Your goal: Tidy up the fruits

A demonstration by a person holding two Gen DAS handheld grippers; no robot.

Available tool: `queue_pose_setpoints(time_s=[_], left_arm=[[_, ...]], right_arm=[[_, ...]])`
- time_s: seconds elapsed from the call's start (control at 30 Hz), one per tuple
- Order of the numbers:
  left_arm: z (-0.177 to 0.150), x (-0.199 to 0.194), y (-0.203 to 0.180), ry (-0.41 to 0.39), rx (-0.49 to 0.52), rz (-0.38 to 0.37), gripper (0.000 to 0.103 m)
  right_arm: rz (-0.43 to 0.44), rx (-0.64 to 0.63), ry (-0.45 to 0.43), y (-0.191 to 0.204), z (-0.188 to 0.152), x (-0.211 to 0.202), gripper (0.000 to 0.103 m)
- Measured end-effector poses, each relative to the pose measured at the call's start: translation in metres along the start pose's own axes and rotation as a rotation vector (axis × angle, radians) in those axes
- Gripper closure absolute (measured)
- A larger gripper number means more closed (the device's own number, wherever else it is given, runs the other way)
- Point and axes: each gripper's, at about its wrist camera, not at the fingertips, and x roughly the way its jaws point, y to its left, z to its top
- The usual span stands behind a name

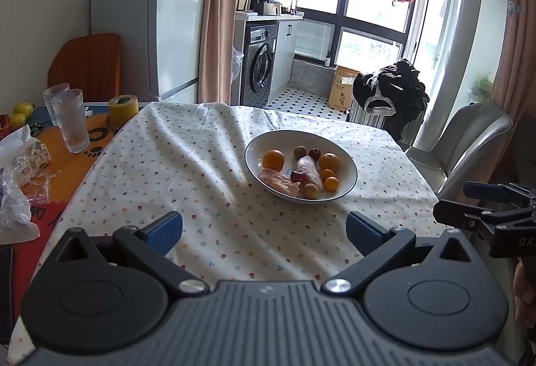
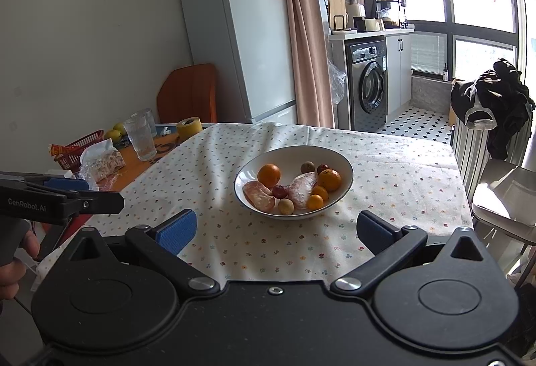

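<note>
Both my jaws are spread wide with nothing between them: left gripper [image 1: 264, 230] and right gripper [image 2: 277, 228] hover over the near edge of the worktop [image 1: 207, 165], short of the bowl [image 1: 348, 180].

All the fruit I can see on the cloth sits inside that bowl: two big oranges [image 2: 269, 175], a few small orange ones [image 2: 315, 201], small red fruits [image 2: 280, 191], a couple of brownish round ones [image 2: 285, 207], and two peeled pinkish segments, one in cling film [image 2: 302, 186]. Nothing loose on the cloth around it.

This fits either fruit already gathered, or fruit waiting to be sorted out of the bowl; can't tell which.

If a pick comes:
- come down from above, the rim blocks side entry
- round fruit rolls, so centre the pads on the widest part
- pieces are touching, so take outer ones without nudging neighbours
- go light on the peeled segments; they look soft.
</note>
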Motion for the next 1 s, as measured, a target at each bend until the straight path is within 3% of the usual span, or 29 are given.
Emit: queue_pose_setpoints(time_s=[0.67,0.83,1.0], left_arm=[[0.0011,0.0014,0.0049,0.005,-0.002,0.002,0.0],[-0.0002,0.0044,0.0078,0.03,-0.022,-0.044,0.0],[-0.0007,0.0048,0.0075,0.026,-0.018,-0.032,0.0]], right_arm=[[0.0,0.008,0.011,-0.002,-0.0019,0.001,0.0],[-0.001,0.011,0.018,-0.0041,-0.0041,0.0033,0.0],[0.0,0.015,0.023,-0.0046,-0.0059,0.0055,0.0]])
